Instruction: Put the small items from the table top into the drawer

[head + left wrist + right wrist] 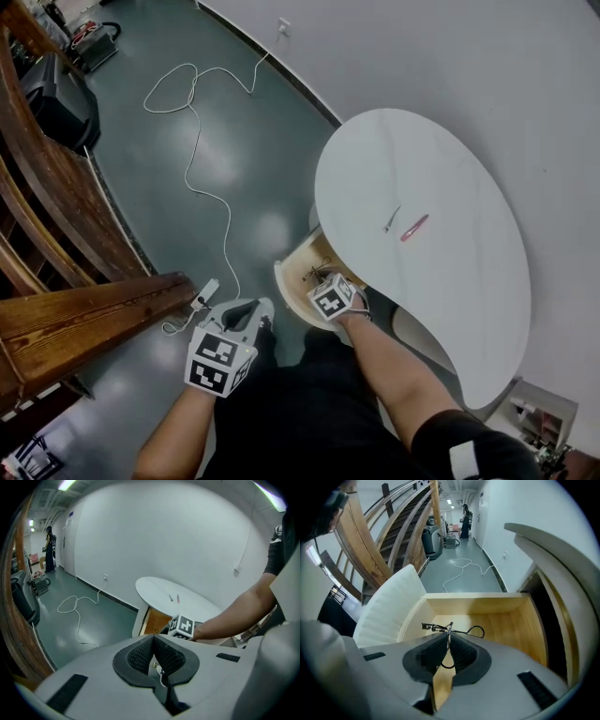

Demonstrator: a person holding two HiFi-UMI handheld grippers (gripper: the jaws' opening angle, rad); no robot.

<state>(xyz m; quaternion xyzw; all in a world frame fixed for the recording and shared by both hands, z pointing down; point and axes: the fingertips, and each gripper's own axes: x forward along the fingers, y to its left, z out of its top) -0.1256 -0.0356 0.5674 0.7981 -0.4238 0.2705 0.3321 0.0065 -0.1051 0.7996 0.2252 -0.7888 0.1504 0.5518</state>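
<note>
The left gripper (153, 641) is held shut and empty, nearest the body. A thin metal tool (433, 627) is pinched in the closed right gripper (448, 638) over the open drawer (506, 620). It is best lowered close to the wood before release. Farther off, a metal piece (391, 220) and a red stick (414, 228) lie on the table (441, 159).

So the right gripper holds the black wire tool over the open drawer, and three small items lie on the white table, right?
Not three: the head view shows only two small items on the white table, a silver item and a red item. The rest is right: the right gripper holds the black wire tool over the open drawer.
</note>
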